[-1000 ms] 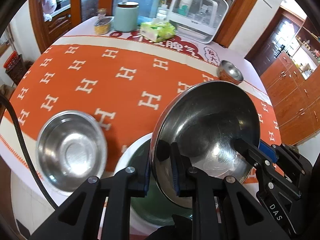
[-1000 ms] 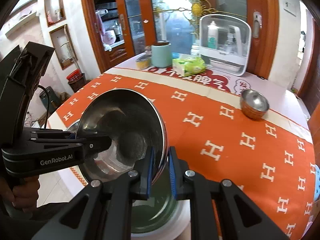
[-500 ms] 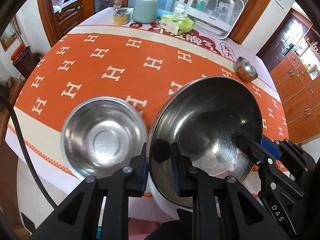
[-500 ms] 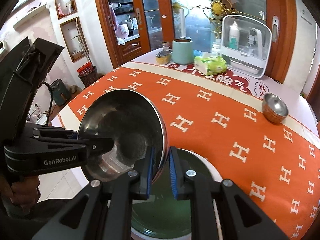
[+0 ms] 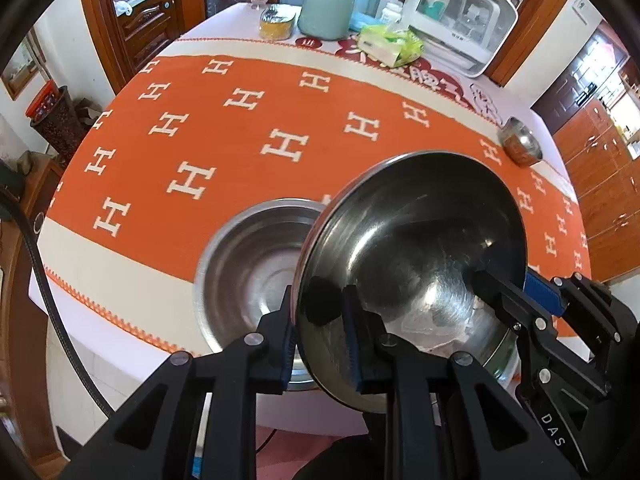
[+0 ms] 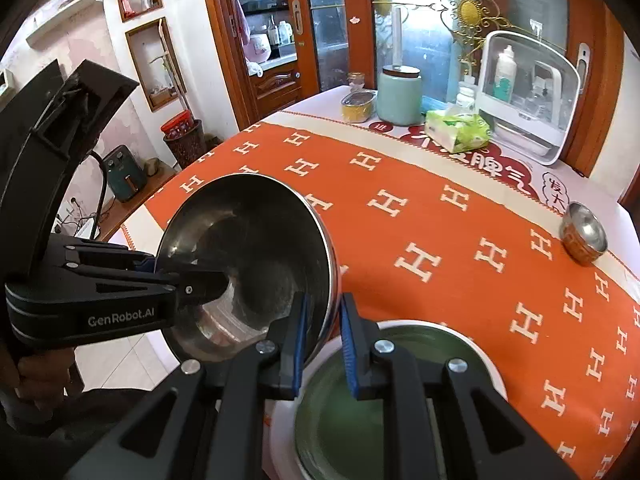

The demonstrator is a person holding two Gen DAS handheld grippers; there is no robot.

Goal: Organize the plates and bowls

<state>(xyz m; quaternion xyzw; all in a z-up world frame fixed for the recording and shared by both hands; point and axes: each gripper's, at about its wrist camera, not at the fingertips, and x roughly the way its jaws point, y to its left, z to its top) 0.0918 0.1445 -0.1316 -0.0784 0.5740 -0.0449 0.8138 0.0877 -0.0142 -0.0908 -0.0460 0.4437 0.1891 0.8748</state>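
Now | left tool (image 5: pixel 320 344), right tool (image 6: pixel 322 340): each clamps steel bowl (image 5: pixel 412 264) rim | bowl tilted, airborne

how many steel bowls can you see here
3. A large steel bowl is held tilted by both hand-held grippers; a second steel bowl sits on the near table edge beside it; a small steel bowl sits far right. More may be hidden.

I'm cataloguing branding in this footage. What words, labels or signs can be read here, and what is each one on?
"GenRobot.AI": side of the left gripper, seen from the right wrist.
"DAS": body of the right gripper, seen from the left wrist.
"H", repeated in white: orange tablecloth.
Red patch on the tablecloth: large Chinese characters, partly cut off; not reliably readable.
Bottle labels in the white case: too small.
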